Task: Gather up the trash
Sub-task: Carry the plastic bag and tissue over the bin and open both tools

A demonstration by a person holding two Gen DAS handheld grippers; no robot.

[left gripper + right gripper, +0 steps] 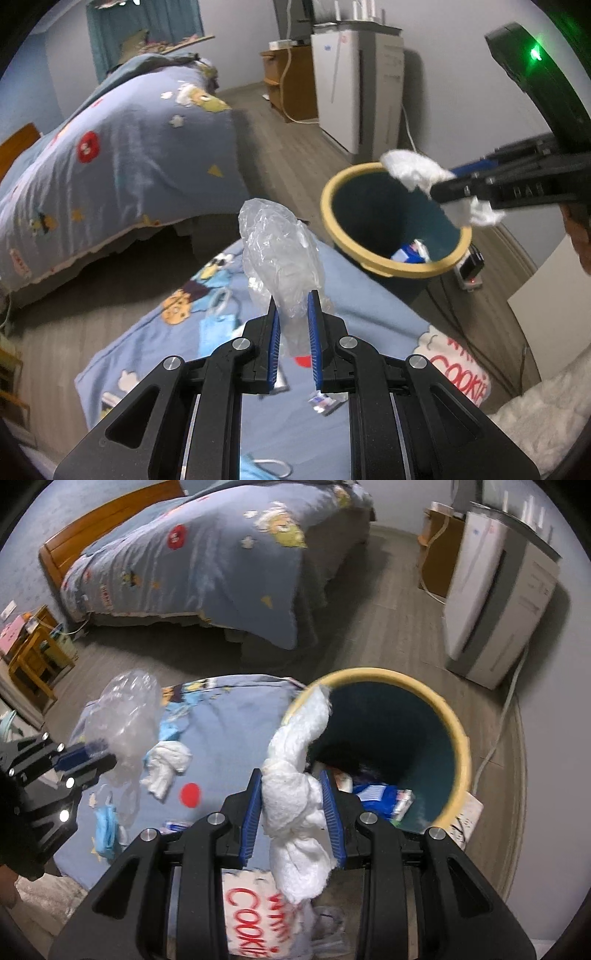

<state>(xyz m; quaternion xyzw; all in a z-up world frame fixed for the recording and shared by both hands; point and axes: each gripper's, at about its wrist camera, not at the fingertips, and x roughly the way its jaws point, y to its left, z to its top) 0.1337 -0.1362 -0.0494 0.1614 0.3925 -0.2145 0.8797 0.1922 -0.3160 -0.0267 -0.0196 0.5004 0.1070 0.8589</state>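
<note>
My left hand-held gripper (pixel 293 317) is clamped on a crumpled clear plastic bag (pixel 275 251), its blue pads pressing the lower part while the rest billows up above the fingertips. In the right wrist view that same bag (pixel 127 716) shows at the left, held in the air over the blue cartoon-print blanket (pixel 229 716) that lies spread on the grey wood-plank floor (pixel 369 602).

My right hand-held gripper (pixel 293 797) is clamped on a twisted wad of white tissue paper (pixel 295 794). The wad sticks out past the fingertips, and its far end overlaps the near rim of the round dark-teal waste bin with a yellow rim (pixel 461 746). From the left wrist camera, the tissue (pixel 413 171) hangs at the bin's rim (pixel 327 206), partly over the opening.

Inside the bin lie some blue and white wrappers (pixel 380 794). The bin stands on the floor just beside the blanket's edge.

Trash still lying on the blanket: a second crumpled white tissue (pixel 166 768), a light blue face mask (pixel 107 830) near its left edge, and a small foil wrapper (pixel 325 402) below my left fingertips.

Beyond the blanket stands a bed with a matching blue cartoon duvet (pixel 207 565), and a white appliance (pixel 495 602) stands against the wall.
</note>
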